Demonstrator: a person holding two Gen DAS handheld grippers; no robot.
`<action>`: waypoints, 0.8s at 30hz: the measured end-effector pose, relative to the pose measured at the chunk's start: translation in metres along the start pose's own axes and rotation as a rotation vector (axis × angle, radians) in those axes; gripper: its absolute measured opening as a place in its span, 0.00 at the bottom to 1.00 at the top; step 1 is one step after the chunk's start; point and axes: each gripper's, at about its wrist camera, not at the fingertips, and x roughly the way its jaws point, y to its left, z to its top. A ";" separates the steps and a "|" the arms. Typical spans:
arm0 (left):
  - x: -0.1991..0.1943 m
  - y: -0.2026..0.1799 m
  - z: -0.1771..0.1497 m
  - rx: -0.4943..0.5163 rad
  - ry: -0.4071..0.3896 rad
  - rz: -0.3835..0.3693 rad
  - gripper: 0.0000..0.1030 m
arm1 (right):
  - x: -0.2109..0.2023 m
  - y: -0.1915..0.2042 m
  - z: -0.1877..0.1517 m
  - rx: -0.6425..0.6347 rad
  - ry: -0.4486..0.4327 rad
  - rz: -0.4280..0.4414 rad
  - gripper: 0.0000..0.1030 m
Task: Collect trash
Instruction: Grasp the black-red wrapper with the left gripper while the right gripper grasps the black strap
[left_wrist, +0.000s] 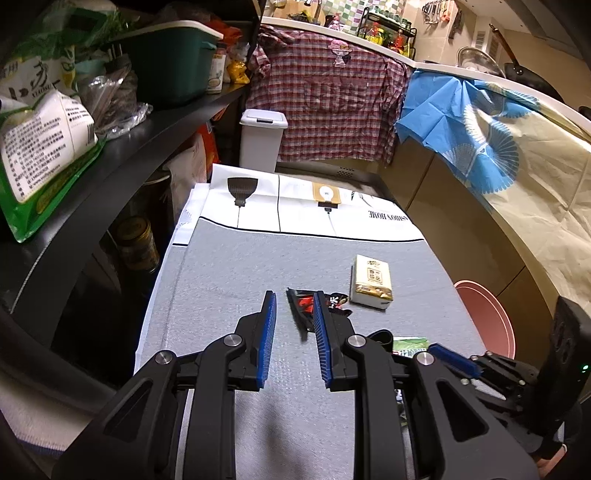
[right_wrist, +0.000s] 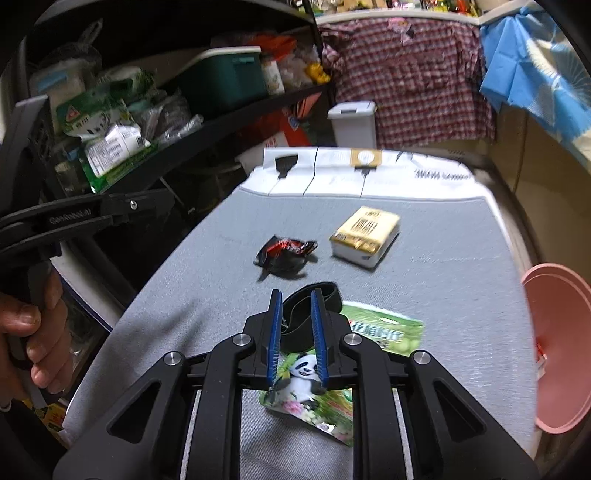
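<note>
A crumpled red and black wrapper (left_wrist: 308, 306) (right_wrist: 286, 253) lies on the grey mat. My left gripper (left_wrist: 294, 301) is open just short of it, its right finger over the wrapper's edge. A green panda snack bag (right_wrist: 321, 391) (left_wrist: 410, 345) and a black band (right_wrist: 308, 317) lie nearer. My right gripper (right_wrist: 295, 299) is open above them, its jaws on either side of the band. A yellow and white tissue pack (left_wrist: 371, 282) (right_wrist: 365, 234) lies beyond the wrapper.
A pink bin (right_wrist: 565, 354) (left_wrist: 487, 317) stands at the table's right edge. A white lidded bin (left_wrist: 260, 138) (right_wrist: 352, 123) stands past the far end. A black shelf (left_wrist: 122, 147) full of packets runs along the left. A counter draped with cloth (left_wrist: 517, 177) runs along the right.
</note>
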 end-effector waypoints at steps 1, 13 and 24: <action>0.003 0.001 0.000 0.000 0.005 0.000 0.20 | 0.005 0.000 -0.001 0.002 0.015 0.001 0.22; 0.046 -0.001 -0.004 0.018 0.062 -0.048 0.20 | 0.039 0.005 -0.005 -0.029 0.155 -0.030 0.27; 0.092 -0.007 -0.015 0.020 0.162 -0.065 0.20 | 0.034 -0.005 0.000 -0.027 0.161 -0.016 0.02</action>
